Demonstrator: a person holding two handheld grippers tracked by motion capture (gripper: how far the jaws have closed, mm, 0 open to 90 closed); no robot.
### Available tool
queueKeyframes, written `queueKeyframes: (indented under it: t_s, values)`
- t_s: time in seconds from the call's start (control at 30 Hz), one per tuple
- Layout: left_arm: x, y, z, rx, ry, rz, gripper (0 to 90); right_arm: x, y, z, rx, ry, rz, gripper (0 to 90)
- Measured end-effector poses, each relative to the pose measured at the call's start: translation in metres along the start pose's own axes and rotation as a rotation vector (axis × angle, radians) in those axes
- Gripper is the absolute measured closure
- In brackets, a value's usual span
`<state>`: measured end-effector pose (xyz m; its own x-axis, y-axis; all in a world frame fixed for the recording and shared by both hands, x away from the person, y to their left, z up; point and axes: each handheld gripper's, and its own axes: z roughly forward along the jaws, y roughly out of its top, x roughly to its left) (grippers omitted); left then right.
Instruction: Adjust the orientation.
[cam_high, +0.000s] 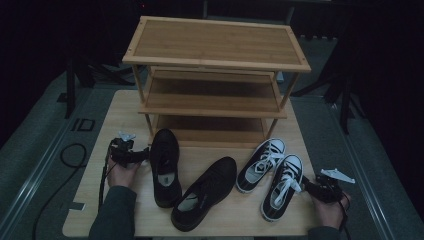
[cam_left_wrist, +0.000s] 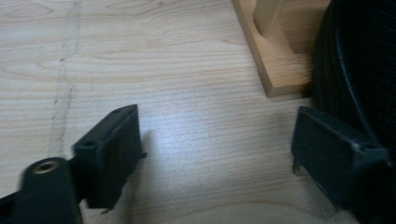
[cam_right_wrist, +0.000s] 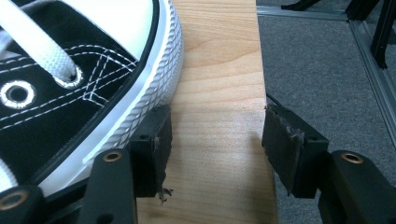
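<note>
Standing apart and empty, left gripper (cam_high: 145, 154) just beside black shoe (cam_high: 165, 166), right gripper (cam_high: 306, 185) against sneaker (cam_high: 283, 185); all four shoes on table (cam_high: 100, 150), rack (cam_high: 215, 60) shelves bare, loading not yet begun.

Wooden table (cam_high: 120, 115) under bamboo rack (cam_high: 216, 45), black shoes (cam_high: 165, 167), sneakers (cam_high: 282, 186).
</note>
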<state>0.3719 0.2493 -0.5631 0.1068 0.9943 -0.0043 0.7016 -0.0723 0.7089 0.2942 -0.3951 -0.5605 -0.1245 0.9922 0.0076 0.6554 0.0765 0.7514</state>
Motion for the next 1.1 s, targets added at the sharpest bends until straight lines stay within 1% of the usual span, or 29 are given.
queueKeyframes:
  t_s: [0.07,0.1,0.13,0.17,0.2,0.23,0.27,0.37,0.47,0.57,0.6,0.63,0.7,0.73,0.83,0.93,1.1]
  values:
    - [0.003,0.001,-0.001,-0.004,0.01,-0.007,35.0,0.0,0.0,0.0,0.0,0.0,0.0,42.3]
    - [0.004,0.001,-0.002,0.0,0.015,-0.016,38.5,0.0,0.0,0.0,0.0,0.0,0.0,42.3]
    - [0.004,0.001,-0.002,0.0,0.015,-0.016,42.2,0.0,0.0,0.0,0.0,0.0,0.0,42.3]
    - [0.005,0.001,-0.002,-0.002,0.018,-0.018,42.2,0.0,0.0,0.0,0.0,0.0,0.0,42.3]
    - [0.005,0.001,-0.002,-0.002,0.018,-0.018,44.6,0.0,0.0,0.0,0.0,0.0,0.0,42.3]
    - [0.007,0.001,-0.002,-0.002,0.016,-0.016,44.6,0.0,0.0,0.0,0.0,0.001,0.0,42.3]
    - [0.007,0.001,-0.003,-0.002,0.016,-0.017,46.5,0.0,0.0,0.0,0.0,0.001,0.0,42.3]
    - [0.007,0.001,-0.004,0.008,0.019,-0.021,50.1,0.0,0.0,0.0,0.0,0.001,0.0,42.3]
    - [0.009,0.002,-0.006,0.018,0.011,-0.028,52.5,0.0,0.0,0.0,0.0,0.002,-0.001,42.3]
    - [0.01,0.002,-0.007,0.029,0.0,-0.024,53.9,-0.001,0.0,0.0,0.0,0.003,-0.003,42.2]
    - [0.01,0.002,-0.009,0.038,-0.014,-0.022,53.9,-0.001,0.0,0.0,0.0,0.003,-0.003,42.3]
    - [0.011,0.002,-0.01,0.044,-0.022,-0.02,56.6,-0.001,0.0,0.0,0.0,0.004,-0.003,42.2]
    - [0.01,0.002,-0.011,0.05,-0.026,-0.01,57.3,-0.001,0.0,0.0,0.0,0.004,-0.003,42.2]
    - [0.009,0.003,-0.012,0.055,-0.026,0.001,57.4,-0.001,0.0,0.0,0.0,0.004,-0.003,42.2]
    - [0.007,0.004,-0.015,0.054,-0.042,0.016,59.3,-0.001,0.0,0.0,0.0,0.004,-0.003,42.2]
    - [0.003,0.005,-0.019,0.057,-0.051,0.04,59.7,-0.001,0.0,0.0,0.0,0.004,-0.003,42.2]
    - [-0.001,0.008,-0.026,0.055,-0.076,0.058,59.7,-0.001,0.0,0.0,0.001,0.006,-0.004,42.2]
